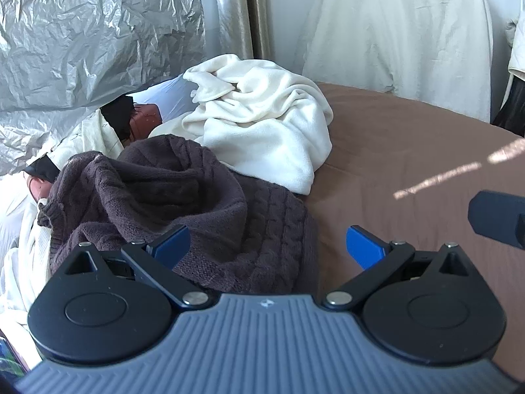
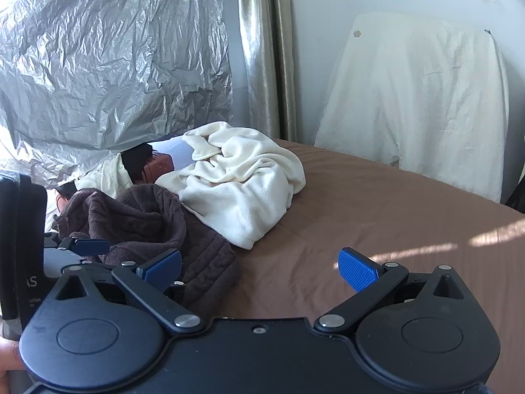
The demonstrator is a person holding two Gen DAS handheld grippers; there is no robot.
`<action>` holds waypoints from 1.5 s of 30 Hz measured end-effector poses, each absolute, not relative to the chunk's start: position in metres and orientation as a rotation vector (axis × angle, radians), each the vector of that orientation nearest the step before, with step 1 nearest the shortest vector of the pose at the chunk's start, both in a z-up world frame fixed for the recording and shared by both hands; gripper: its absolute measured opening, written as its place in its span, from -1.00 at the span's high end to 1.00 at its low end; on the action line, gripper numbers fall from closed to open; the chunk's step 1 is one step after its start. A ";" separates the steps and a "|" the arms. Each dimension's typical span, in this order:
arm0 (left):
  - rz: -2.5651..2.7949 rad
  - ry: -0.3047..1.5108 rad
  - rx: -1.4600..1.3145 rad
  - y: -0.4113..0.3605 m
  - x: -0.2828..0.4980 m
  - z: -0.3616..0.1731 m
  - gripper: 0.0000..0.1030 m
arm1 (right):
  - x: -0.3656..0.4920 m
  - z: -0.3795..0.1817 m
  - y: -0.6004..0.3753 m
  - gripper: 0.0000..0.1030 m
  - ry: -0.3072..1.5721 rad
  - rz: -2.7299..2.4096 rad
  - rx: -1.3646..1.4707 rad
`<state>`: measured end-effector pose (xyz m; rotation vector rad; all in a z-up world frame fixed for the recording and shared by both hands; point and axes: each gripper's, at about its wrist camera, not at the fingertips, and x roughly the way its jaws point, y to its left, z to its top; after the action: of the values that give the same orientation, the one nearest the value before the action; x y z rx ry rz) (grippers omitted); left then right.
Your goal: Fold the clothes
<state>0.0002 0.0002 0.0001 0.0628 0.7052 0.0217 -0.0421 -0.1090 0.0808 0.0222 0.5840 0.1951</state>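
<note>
As seen from the left wrist, the left tool (image 1: 267,246) hangs with its blue pads spread wide and nothing between them, just above the near edge of a dark brown cable-knit sweater (image 1: 183,197). That sweater lies crumpled in a heap on the brown bed (image 1: 410,164). A cream fleece garment (image 1: 262,115) lies bunched behind it, touching its far side. Neither garment lies folded.

From the right wrist, the right tool (image 2: 259,271) is likewise wide open and holds nothing; it sits over bare bedsheet just right of the sweater (image 2: 147,223). The left tool (image 2: 78,246) shows at the left edge, close to the sweater.

Risks:
- A pinch into the heap may take several layers at once, because edges and sleeves are buried; the garment would then lift as a lump.
- Loose cable knit may snag on a pad corner.
- The touching fleece (image 2: 242,177) may drag along.
</note>
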 end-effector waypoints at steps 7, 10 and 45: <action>0.020 0.717 0.077 -0.003 0.001 0.004 -1.00 | -0.049 0.082 -0.122 -1.00 0.558 0.181 0.082; -0.019 0.713 0.078 -0.004 -0.001 0.003 -1.00 | -0.045 0.080 -0.119 -1.00 0.578 0.166 0.079; -0.027 0.752 0.108 -0.008 0.007 -0.008 -1.00 | -0.039 0.068 -0.132 -1.00 0.647 0.142 0.172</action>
<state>0.0073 -0.0079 -0.0084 0.1081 0.7518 -0.0272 -0.0390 -0.1316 0.0684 0.1725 0.6474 0.1420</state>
